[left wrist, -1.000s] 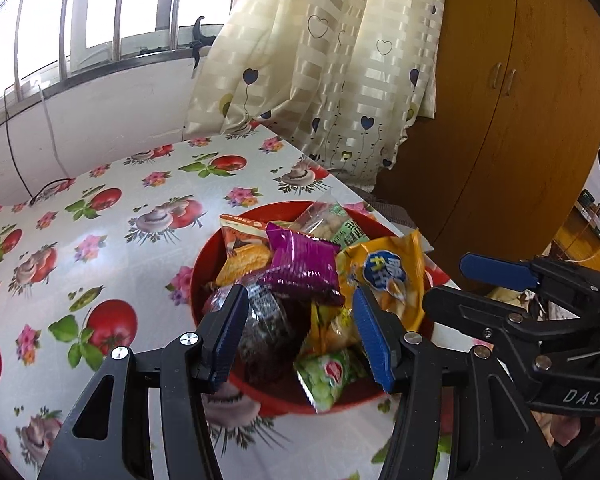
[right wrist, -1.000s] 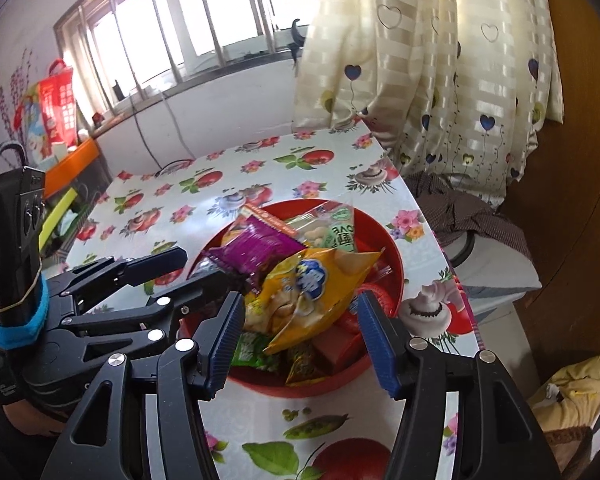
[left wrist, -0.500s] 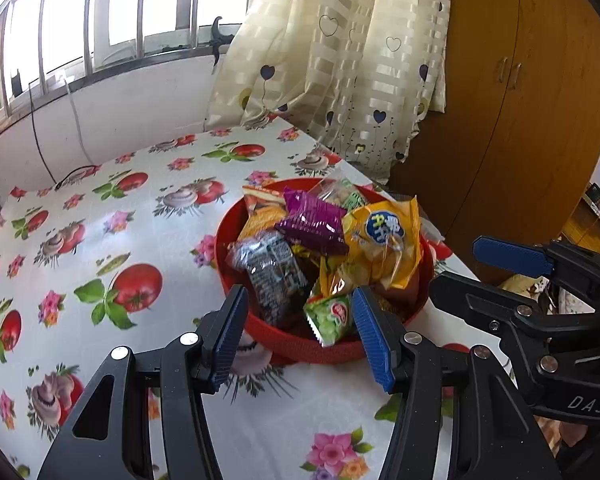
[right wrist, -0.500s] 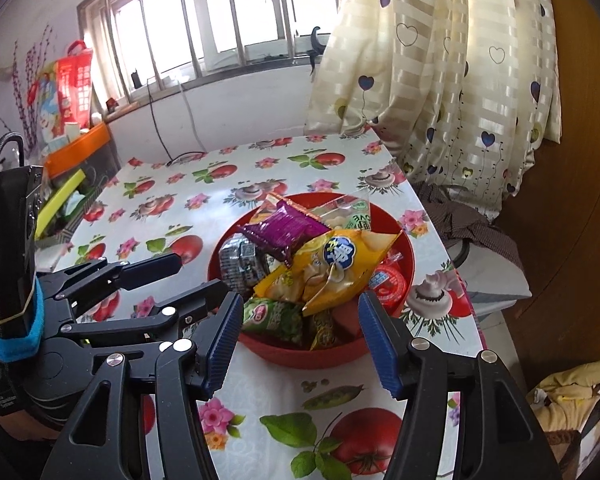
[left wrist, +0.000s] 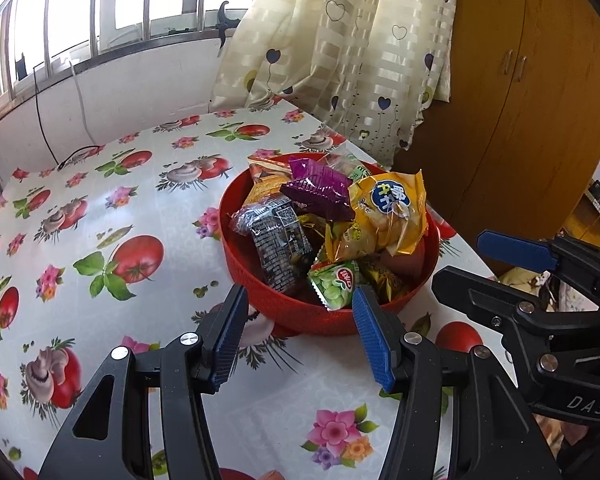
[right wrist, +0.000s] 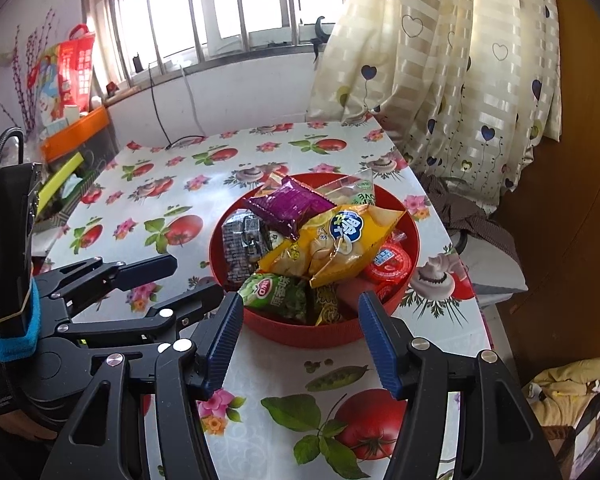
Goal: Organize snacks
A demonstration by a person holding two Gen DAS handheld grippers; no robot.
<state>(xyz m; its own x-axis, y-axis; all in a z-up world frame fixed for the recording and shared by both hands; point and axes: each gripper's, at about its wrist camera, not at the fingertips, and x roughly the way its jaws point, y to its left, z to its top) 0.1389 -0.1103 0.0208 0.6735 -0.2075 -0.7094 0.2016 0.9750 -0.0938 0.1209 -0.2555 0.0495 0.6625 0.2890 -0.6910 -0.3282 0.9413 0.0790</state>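
A red bowl (left wrist: 260,300) (right wrist: 300,336) full of snack packets stands on the flowered tablecloth near the table's right edge. On top lie a yellow chip bag (left wrist: 392,216) (right wrist: 340,240), a purple packet (left wrist: 320,192) (right wrist: 288,208), a black packet (left wrist: 276,240) (right wrist: 240,248) and a green packet (left wrist: 336,284) (right wrist: 276,292). My left gripper (left wrist: 300,332) is open and empty, just short of the bowl's near rim. My right gripper (right wrist: 302,336) is open and empty, also just short of the bowl. Each gripper shows in the other's view, the right (left wrist: 540,280) and the left (right wrist: 140,280).
The table (left wrist: 100,280) runs left to a white wall under a window, with a black cable (left wrist: 72,156) on it. A curtain (left wrist: 340,60) and a wooden wardrobe (left wrist: 540,100) stand behind the bowl. An orange tray (right wrist: 76,128) and clutter sit at the table's far left.
Both grippers have pulled back from over the bowl toward me and risen. The bowl looks smaller and farther. Both stay open and empty.
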